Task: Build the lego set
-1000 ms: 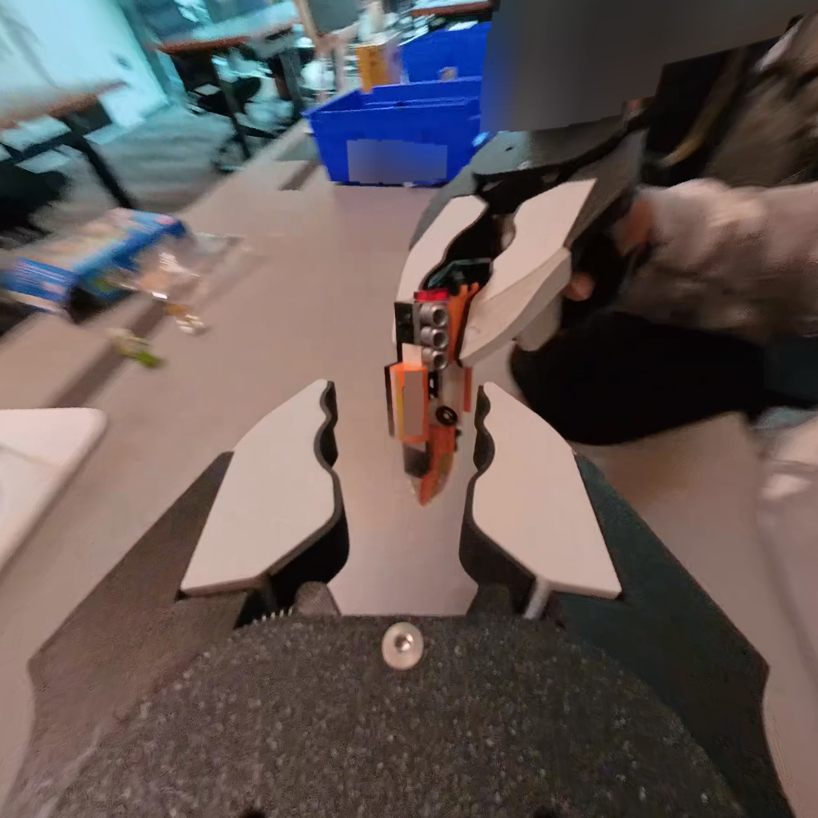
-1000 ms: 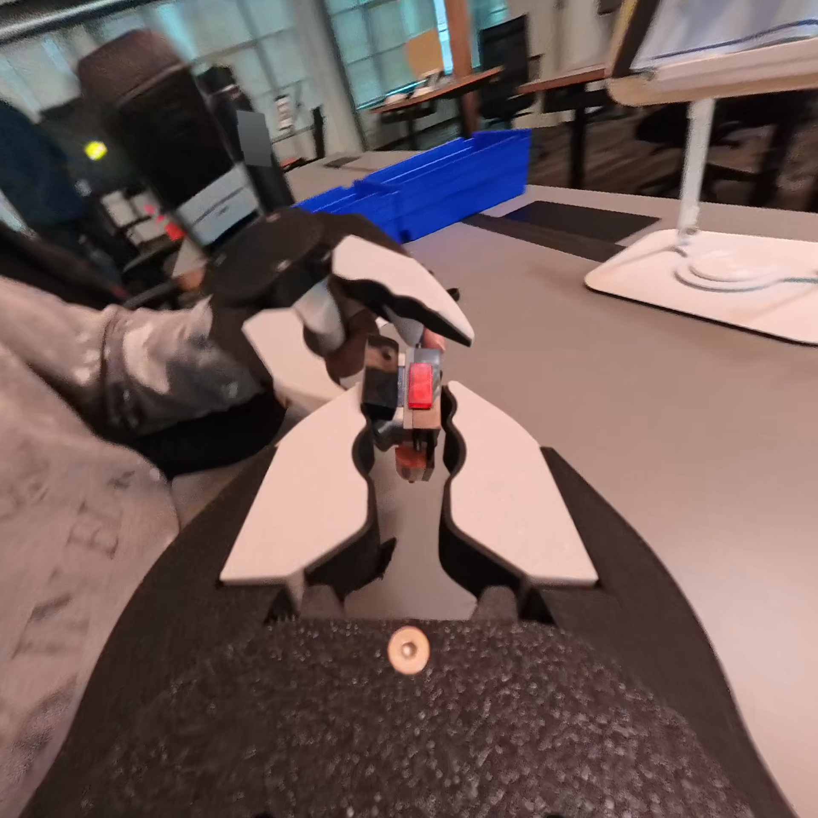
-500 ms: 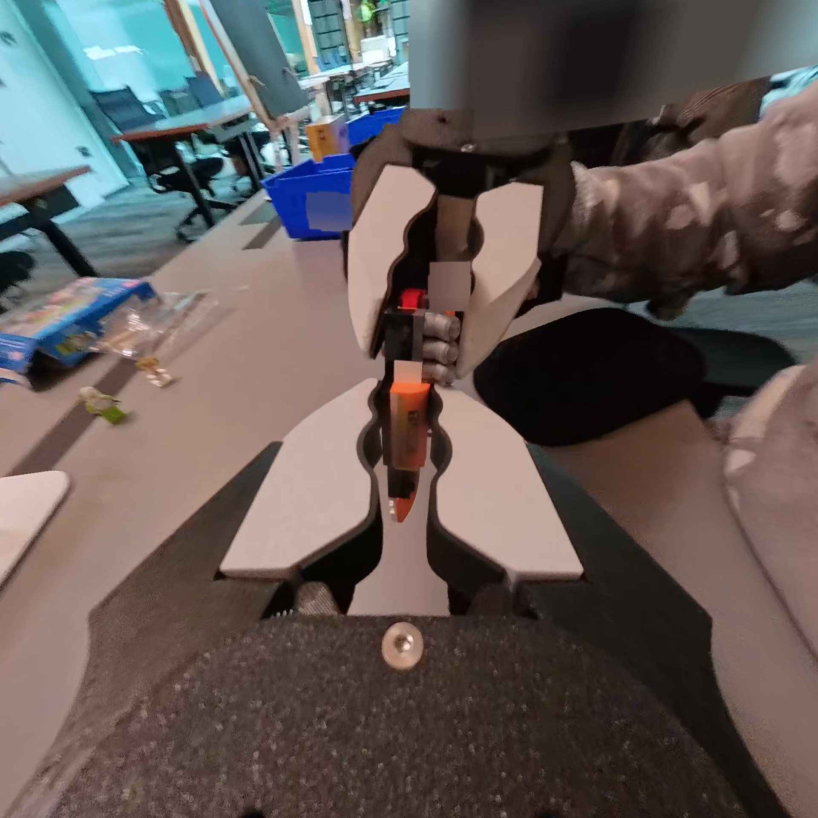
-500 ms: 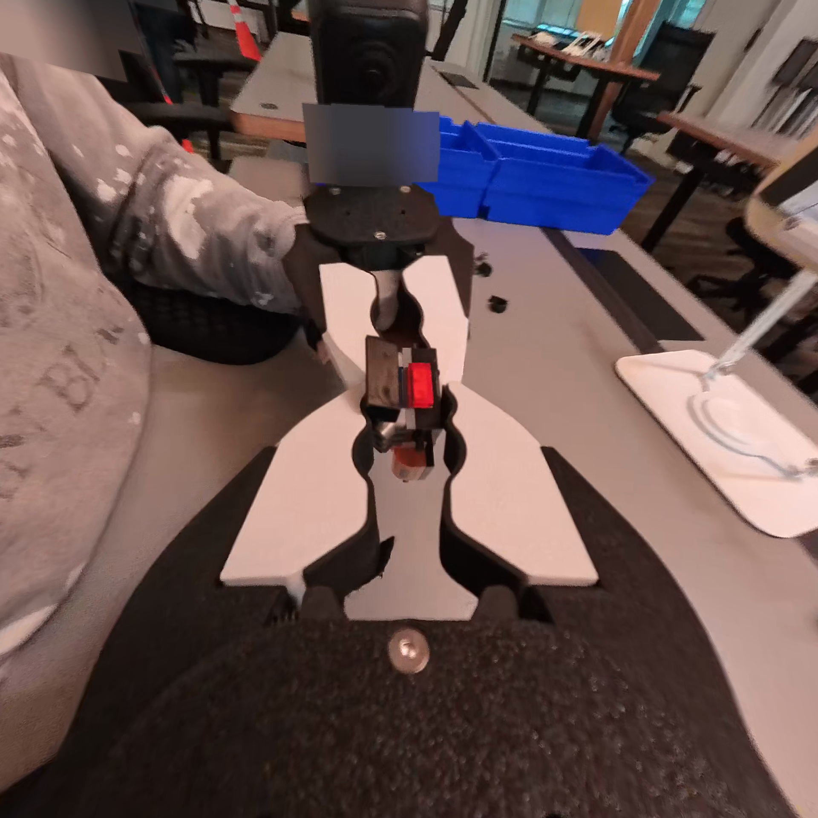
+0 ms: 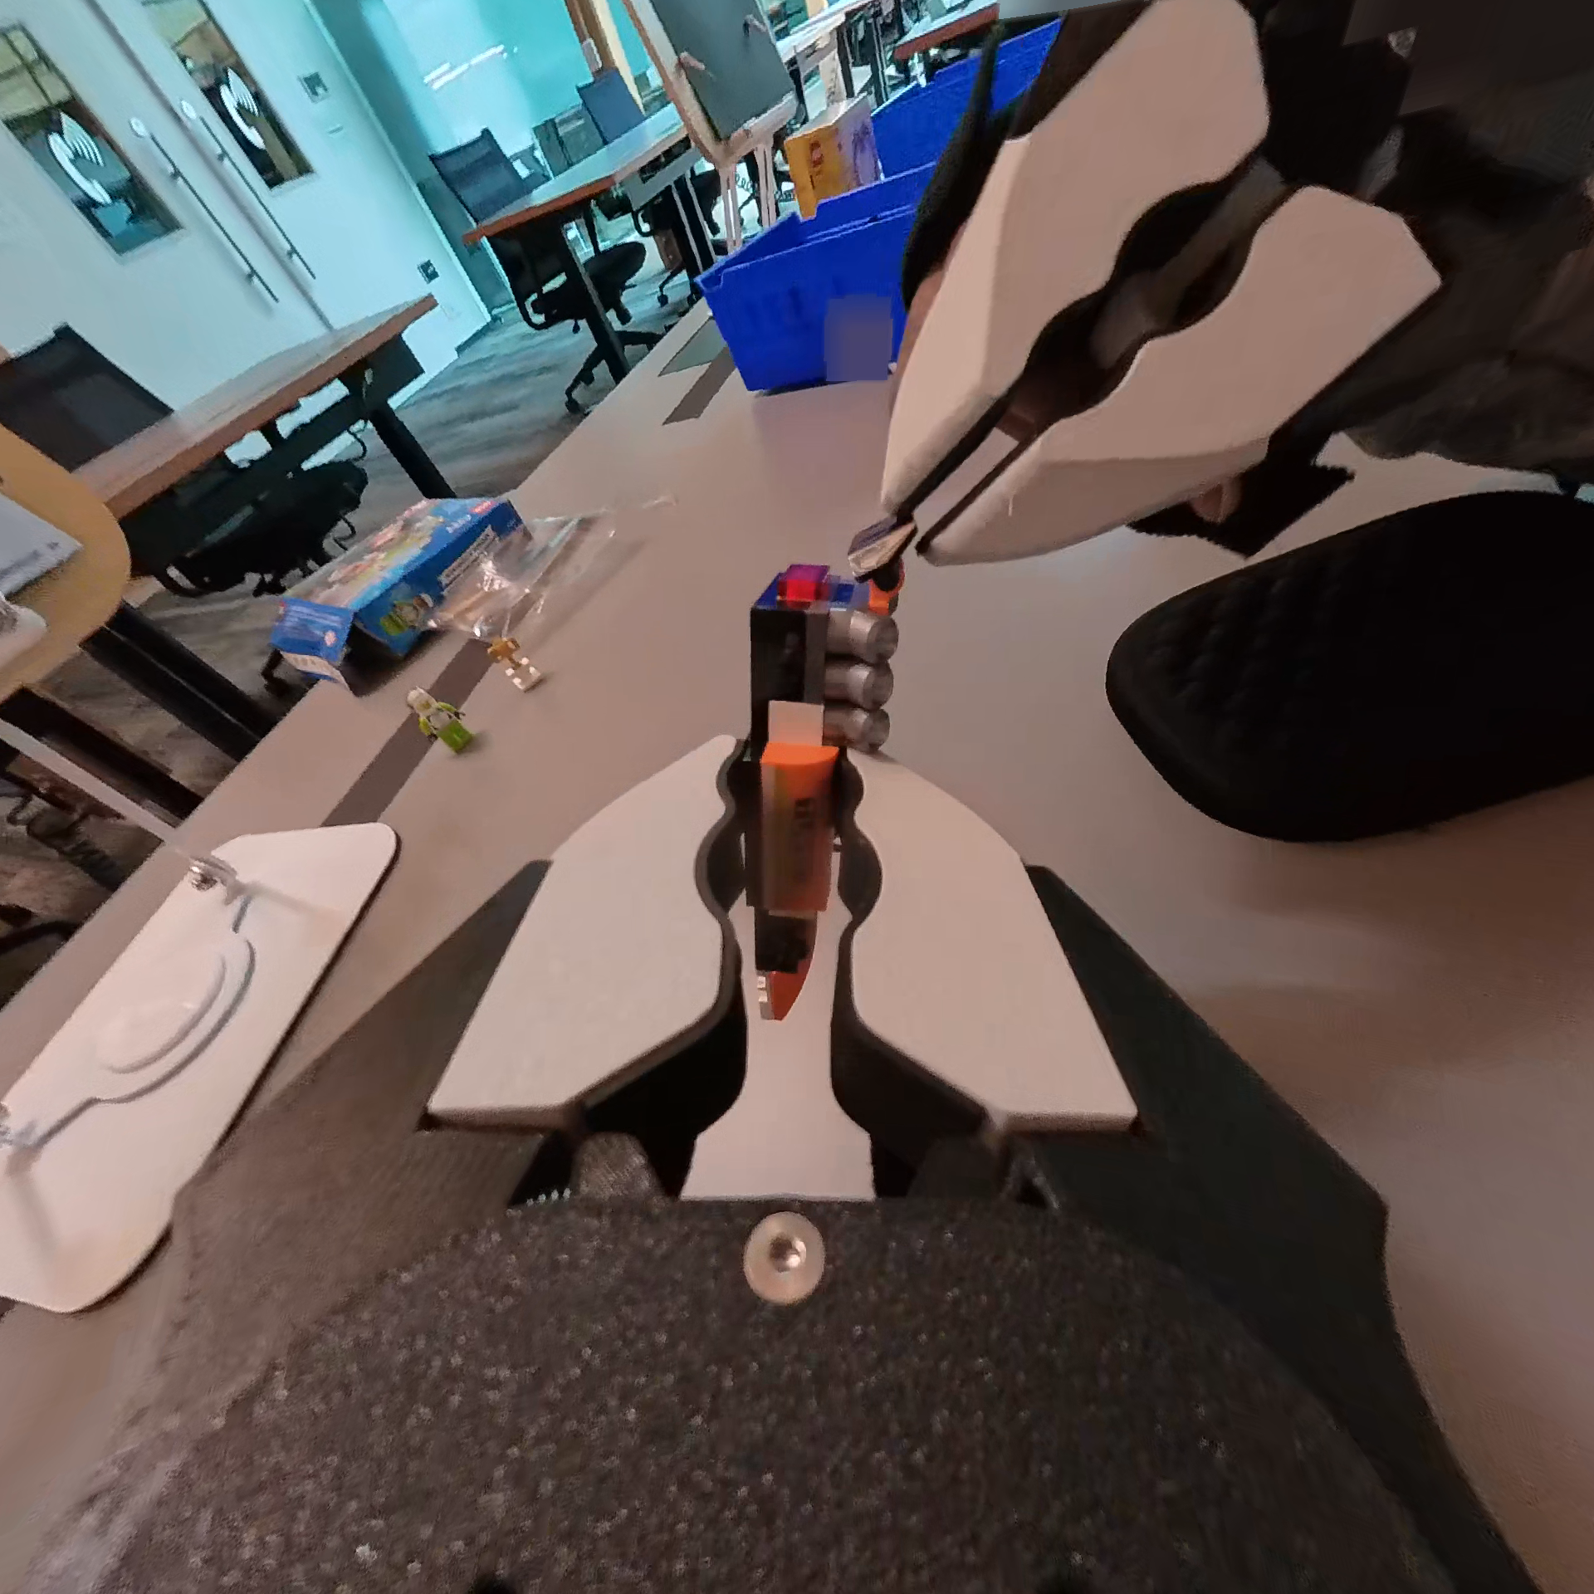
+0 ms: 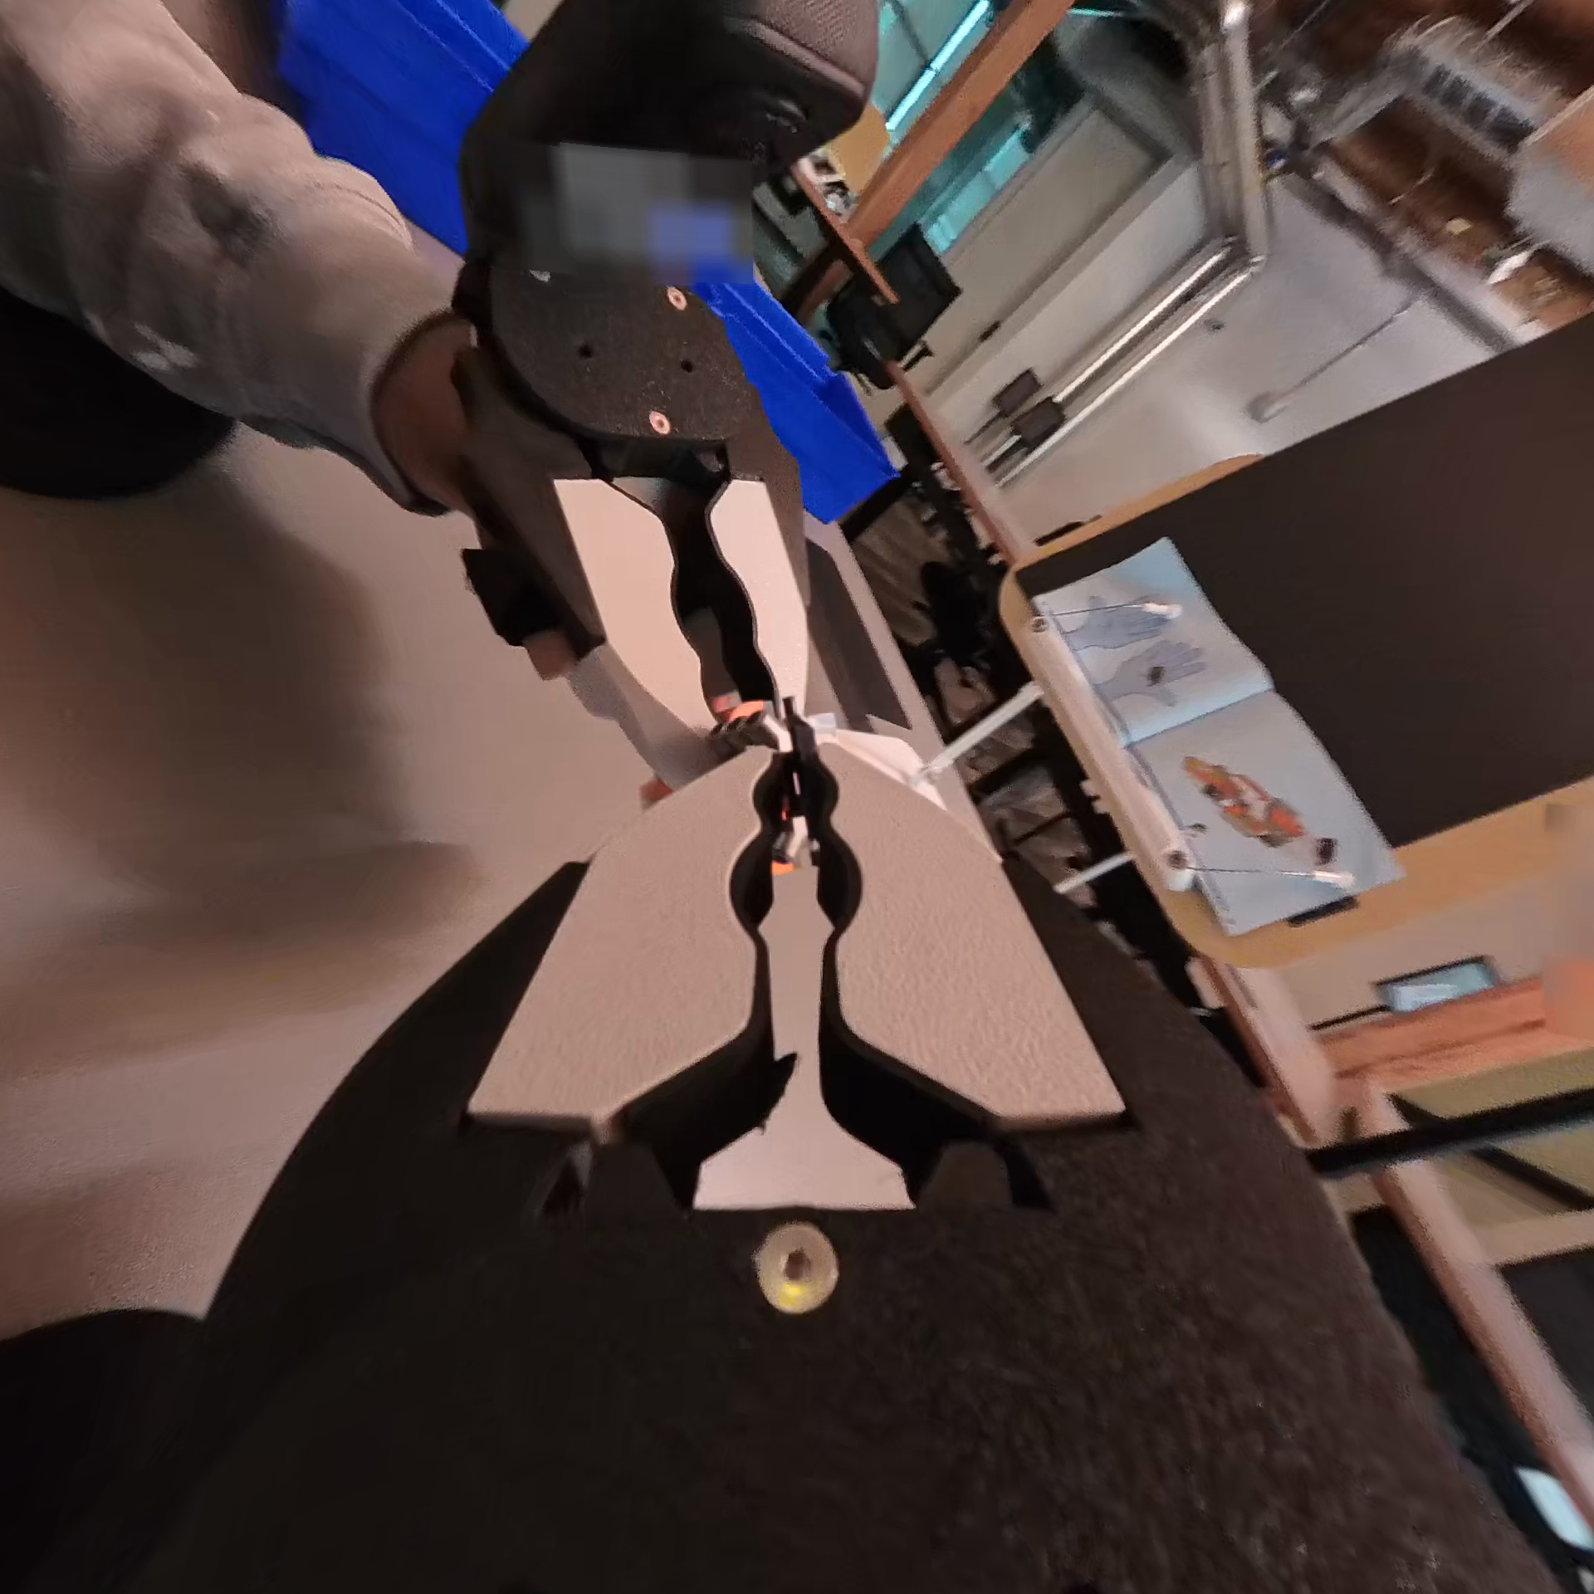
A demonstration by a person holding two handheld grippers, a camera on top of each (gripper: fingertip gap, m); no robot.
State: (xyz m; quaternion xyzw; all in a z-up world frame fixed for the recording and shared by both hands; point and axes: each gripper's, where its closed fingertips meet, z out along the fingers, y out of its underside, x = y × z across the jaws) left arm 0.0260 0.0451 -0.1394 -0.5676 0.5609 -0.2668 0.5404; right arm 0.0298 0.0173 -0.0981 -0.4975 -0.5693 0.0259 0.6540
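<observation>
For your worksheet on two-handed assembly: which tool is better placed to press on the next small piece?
Right. The right tool pinches a small piece just above the lego model, which the left tool grips.

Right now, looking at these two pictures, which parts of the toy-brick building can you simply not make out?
- Orange-and-black brick model: left wrist view, lower sides hidden by the left gripper.
- Small piece in the right gripper: shape too small; right wrist view blurred.
- Whether piece and model touch: unclear.
- Tiny green figure: details too small.
</observation>
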